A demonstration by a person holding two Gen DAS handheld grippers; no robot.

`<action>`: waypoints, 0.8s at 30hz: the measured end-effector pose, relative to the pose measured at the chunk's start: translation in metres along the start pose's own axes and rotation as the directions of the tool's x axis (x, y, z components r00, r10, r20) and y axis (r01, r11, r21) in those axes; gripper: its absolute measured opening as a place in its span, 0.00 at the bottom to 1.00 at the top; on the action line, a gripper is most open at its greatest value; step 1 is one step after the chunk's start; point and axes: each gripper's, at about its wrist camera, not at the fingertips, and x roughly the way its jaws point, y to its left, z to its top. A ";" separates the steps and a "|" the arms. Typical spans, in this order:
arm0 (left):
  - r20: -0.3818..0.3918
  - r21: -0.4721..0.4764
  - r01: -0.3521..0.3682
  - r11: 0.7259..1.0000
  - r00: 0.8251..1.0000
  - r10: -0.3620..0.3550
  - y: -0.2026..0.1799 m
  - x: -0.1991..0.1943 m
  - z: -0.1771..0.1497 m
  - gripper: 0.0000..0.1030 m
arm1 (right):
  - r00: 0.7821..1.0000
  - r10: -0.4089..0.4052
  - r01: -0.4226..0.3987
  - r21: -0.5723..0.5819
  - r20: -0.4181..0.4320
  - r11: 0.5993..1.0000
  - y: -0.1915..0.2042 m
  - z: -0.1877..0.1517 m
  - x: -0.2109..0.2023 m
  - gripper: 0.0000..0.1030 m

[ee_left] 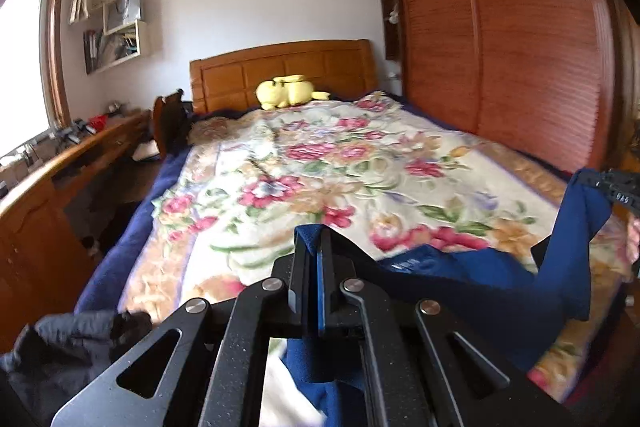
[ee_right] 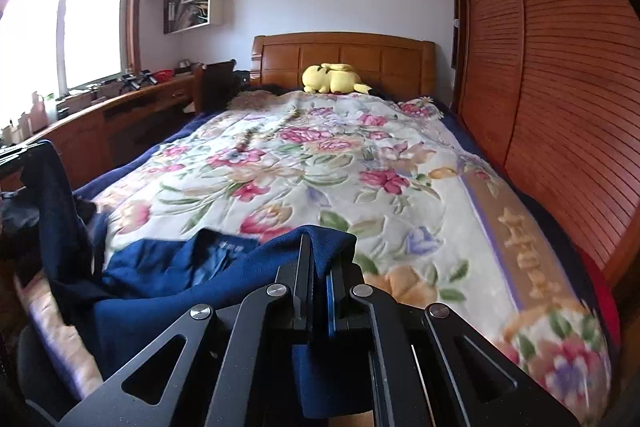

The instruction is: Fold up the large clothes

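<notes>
A dark blue garment [ee_left: 460, 267] hangs slack between my two grippers over the foot of the bed. My left gripper [ee_left: 316, 239] is shut on one edge of it, with cloth poking out above the fingertips. My right gripper [ee_right: 322, 247] is shut on another edge of the garment [ee_right: 180, 267]. In the left wrist view the right gripper [ee_left: 616, 187] shows at the far right, holding the cloth up. In the right wrist view the left gripper [ee_right: 20, 155] shows at the far left, with cloth hanging from it. The middle of the garment sags onto the floral blanket [ee_left: 320, 163].
The bed [ee_right: 344, 55] has a wooden headboard and a yellow plush toy [ee_right: 332, 79] by it. A wooden wardrobe [ee_right: 560, 67] runs along the right side. A wooden desk [ee_left: 60, 163] with clutter stands on the left under a window. A dark grey garment [ee_left: 68, 343] lies at lower left.
</notes>
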 end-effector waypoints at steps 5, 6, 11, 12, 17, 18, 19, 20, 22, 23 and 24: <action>-0.069 -0.024 0.015 1.000 0.997 -0.016 0.000 0.061 -0.006 0.03 | 0.999 -0.017 0.017 0.022 -0.035 1.000 0.008 -0.004 0.070 0.04; -0.088 -0.019 0.013 1.000 0.996 -0.015 -0.003 0.074 -0.012 0.03 | 0.998 -0.017 0.018 0.025 -0.063 1.000 0.010 -0.004 0.083 0.04; -0.141 -0.009 -0.008 1.000 0.990 0.007 -0.013 0.101 -0.039 0.03 | 0.989 -0.028 0.030 0.007 -0.147 1.000 0.023 -0.022 0.124 0.09; -0.151 -0.015 0.002 1.000 0.989 -0.005 -0.013 0.103 -0.045 0.08 | 0.987 -0.038 0.038 -0.003 -0.155 0.999 0.025 -0.024 0.127 0.10; -0.154 -0.056 0.058 0.997 0.986 -0.067 -0.016 0.106 -0.058 0.31 | 0.978 -0.063 0.063 -0.006 -0.199 0.998 0.031 -0.023 0.135 0.38; -0.155 -0.065 0.079 0.995 0.984 -0.088 -0.019 0.104 -0.062 0.31 | 0.976 -0.059 0.059 -0.008 -0.210 0.998 0.034 -0.021 0.138 0.44; -0.153 -0.065 0.085 0.994 0.984 -0.094 -0.022 0.102 -0.064 0.32 | 0.975 -0.068 0.065 -0.018 -0.212 0.998 0.034 -0.015 0.150 0.51; -0.150 -0.064 0.089 0.994 0.984 -0.097 -0.025 0.099 -0.067 0.32 | 0.975 -0.087 0.081 -0.037 -0.207 0.996 0.037 -0.011 0.152 0.55; -0.150 -0.065 0.109 0.992 0.982 -0.117 -0.031 0.093 -0.074 0.32 | 0.977 -0.104 0.092 -0.074 -0.184 0.993 0.041 -0.007 0.151 0.64; -0.151 -0.072 0.119 0.990 0.980 -0.129 -0.032 0.091 -0.077 0.32 | 0.976 -0.109 0.095 -0.085 -0.188 0.992 0.045 -0.006 0.149 0.65; -0.154 -0.082 0.127 0.988 0.978 -0.138 -0.033 0.089 -0.081 0.32 | 0.974 -0.110 0.093 -0.091 -0.199 0.991 0.049 -0.004 0.147 0.65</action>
